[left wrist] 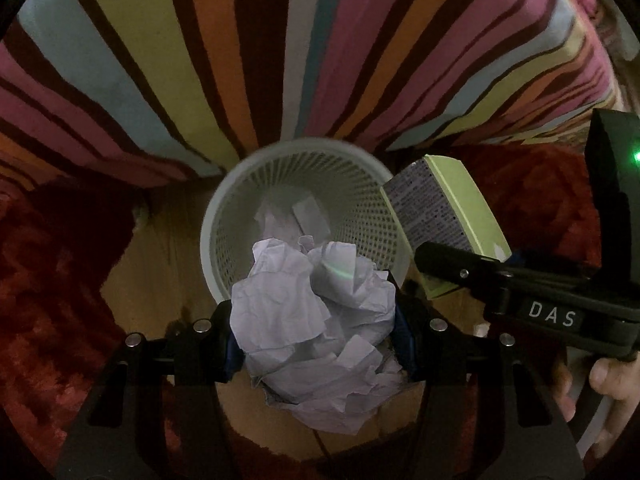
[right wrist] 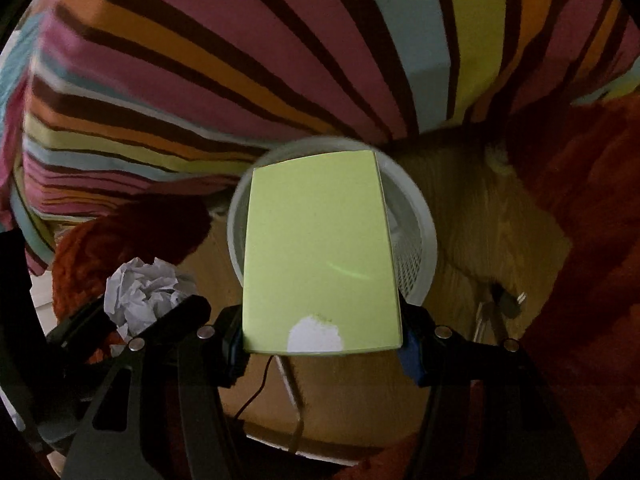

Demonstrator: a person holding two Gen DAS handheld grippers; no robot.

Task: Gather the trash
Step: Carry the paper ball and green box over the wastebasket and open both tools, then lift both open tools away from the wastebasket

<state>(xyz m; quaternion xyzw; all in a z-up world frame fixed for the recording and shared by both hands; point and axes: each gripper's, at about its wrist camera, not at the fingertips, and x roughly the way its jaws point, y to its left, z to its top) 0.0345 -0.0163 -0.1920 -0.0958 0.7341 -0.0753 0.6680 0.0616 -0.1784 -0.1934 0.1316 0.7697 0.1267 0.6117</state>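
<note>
1. Two pieces of trash held above one white mesh wastebasket [left wrist: 304, 184], standing on a wooden floor [left wrist: 160, 248] against a striped bedcover [left wrist: 200, 60], red rug [left wrist: 60, 300] on either side; some white paper scraps already at the bottom.
2. Green box [right wrist: 320, 256], flat and rectangular, clamped across its width at the near end by the right tongs [right wrist: 322, 344], far end reaching out over the basket rim [right wrist: 428, 236]. Printed grey side panel turned toward the left camera. Probably thin card: light, stiff along its edges, likely to buckle under hard pinching on the broad face; smooth surface, so some risk of sliding. White torn patch near the held end.
3. Crumpled paper ball [left wrist: 316, 320], pale and loosely wadded, squeezed between the pads of the left tongs [left wrist: 318, 340], just short of the basket's near rim. Nearly weightless, soft and springy by the look of it, no fragility; best taken around its fat middle, since loose flaps would tear or pull free. Likely to drop slowly and possibly catch on the rim.
4. Thin black cable [right wrist: 256, 388] trailing on the floor under the right tongs, clear of both loads.
</note>
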